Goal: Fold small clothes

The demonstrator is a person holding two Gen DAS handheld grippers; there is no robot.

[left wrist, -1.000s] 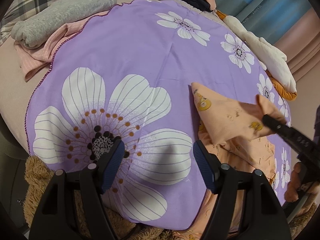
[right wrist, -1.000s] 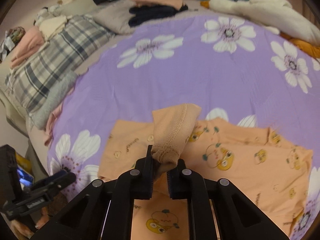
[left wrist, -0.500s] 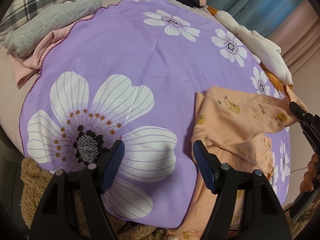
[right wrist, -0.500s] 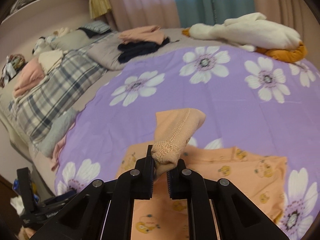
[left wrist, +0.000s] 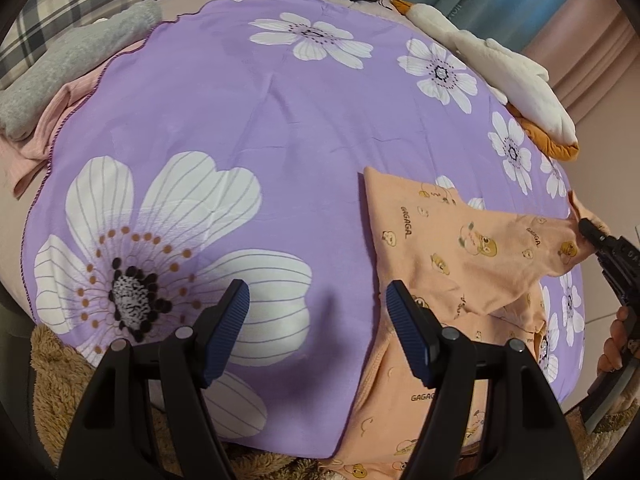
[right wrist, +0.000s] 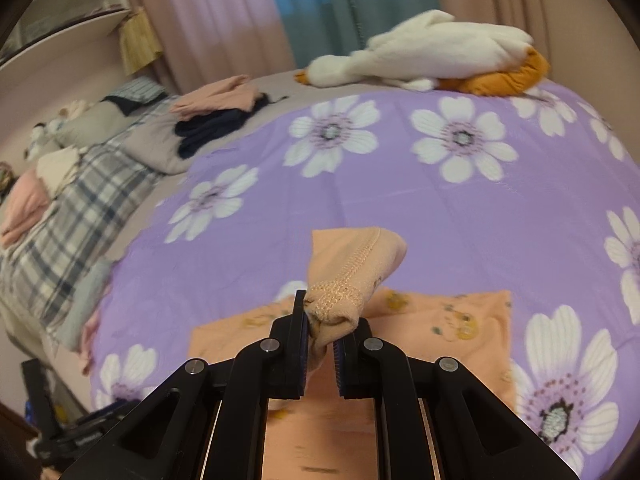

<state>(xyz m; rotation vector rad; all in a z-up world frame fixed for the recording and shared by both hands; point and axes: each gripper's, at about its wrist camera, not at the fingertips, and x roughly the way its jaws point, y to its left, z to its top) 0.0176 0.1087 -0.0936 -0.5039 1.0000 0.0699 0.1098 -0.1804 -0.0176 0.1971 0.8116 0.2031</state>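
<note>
Garment (left wrist: 452,248), a peach knit with cartoon prints, lies on the purple sheet (left wrist: 248,112), part doubled over. We judge the fold begun, not finished: the right gripper (right wrist: 322,330) pinches a ribbed, stitched hem (right wrist: 340,280) and holds it raised above the flat part, while the lower cloth is rumpled. Our left gripper (left wrist: 318,334) hangs wide and empty beside the garment's edge. Soft, limp fabric; the sheet looks smooth.

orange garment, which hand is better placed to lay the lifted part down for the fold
Right. The right tongs are already shut on the cuff of the orange garment, holding that part above the purple sheet. The left tongs hang open and empty over the sheet beside it.
</note>
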